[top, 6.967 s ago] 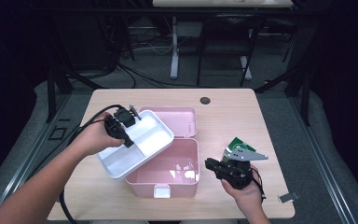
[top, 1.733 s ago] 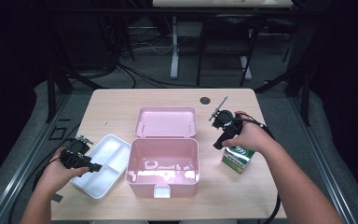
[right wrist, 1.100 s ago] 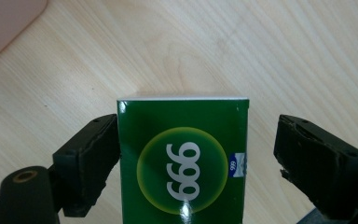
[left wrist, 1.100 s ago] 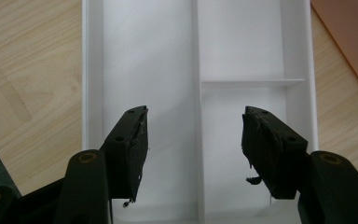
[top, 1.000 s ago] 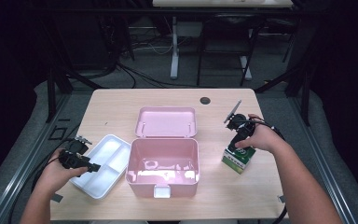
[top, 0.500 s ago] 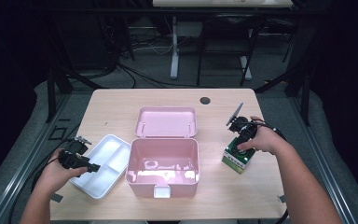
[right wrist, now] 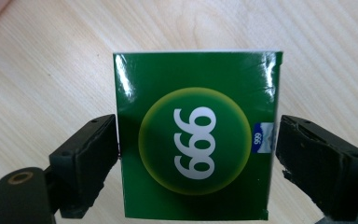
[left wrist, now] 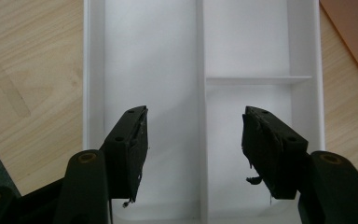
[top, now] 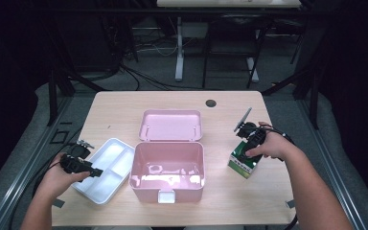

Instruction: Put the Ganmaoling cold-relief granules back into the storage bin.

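1. Right tongs (right wrist: 196, 154): jaws spread, one on each side of the green box (right wrist: 196, 135). The left jaw touches or nearly touches the box wall; the right jaw stands just clear. No clamp yet.
2. The box stands on the table (top: 124, 115), between the right jaws and well to the right of the pink case (top: 167, 167).
3. Left tongs (left wrist: 193, 140): jaws apart and gripping nothing, above the white tray (left wrist: 256, 42). The tray's long divider runs between them.
4. Risk: uneven closing. The near jaw would push the box sideways before the far jaw meets it, so the box may slide or tip.
5. Risk: crushing. The box looks like thin glossy card; hard closure may dent it, light closure may let it slip.
6. Risk: the left tongs, if lowered, may strike the divider and shift the tray.
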`<state>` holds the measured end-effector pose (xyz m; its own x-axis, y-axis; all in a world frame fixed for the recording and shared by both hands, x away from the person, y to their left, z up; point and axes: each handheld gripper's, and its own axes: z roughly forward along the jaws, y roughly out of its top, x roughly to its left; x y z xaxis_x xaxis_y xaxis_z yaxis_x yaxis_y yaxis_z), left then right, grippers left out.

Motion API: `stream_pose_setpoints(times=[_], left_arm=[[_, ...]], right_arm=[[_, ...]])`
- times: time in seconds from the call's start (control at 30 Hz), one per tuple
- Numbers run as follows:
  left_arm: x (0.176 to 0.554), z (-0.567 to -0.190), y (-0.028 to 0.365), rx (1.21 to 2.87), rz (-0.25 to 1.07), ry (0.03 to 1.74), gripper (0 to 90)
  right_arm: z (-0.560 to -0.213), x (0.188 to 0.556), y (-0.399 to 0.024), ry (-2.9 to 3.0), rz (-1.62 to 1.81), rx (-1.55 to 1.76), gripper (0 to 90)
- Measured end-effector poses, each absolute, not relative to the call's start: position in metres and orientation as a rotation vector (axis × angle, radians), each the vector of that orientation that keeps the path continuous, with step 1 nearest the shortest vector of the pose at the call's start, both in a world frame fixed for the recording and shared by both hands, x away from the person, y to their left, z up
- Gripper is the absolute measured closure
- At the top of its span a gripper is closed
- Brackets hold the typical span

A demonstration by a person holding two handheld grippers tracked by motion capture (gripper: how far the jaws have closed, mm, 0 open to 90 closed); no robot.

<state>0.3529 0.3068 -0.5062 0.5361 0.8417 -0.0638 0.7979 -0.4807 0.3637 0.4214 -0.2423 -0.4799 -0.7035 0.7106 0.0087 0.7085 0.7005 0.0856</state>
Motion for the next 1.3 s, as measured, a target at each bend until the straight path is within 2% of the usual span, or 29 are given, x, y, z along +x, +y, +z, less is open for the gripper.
stream_pose_setpoints(times=[1.3], left_arm=[[0.3533, -0.5084, 0.3082, 2.427, 0.169, 1.357, 41.0]], right_arm=[[-0.4881, 0.4203, -0.2449, 2.874, 0.172, 1.222, 15.1]])
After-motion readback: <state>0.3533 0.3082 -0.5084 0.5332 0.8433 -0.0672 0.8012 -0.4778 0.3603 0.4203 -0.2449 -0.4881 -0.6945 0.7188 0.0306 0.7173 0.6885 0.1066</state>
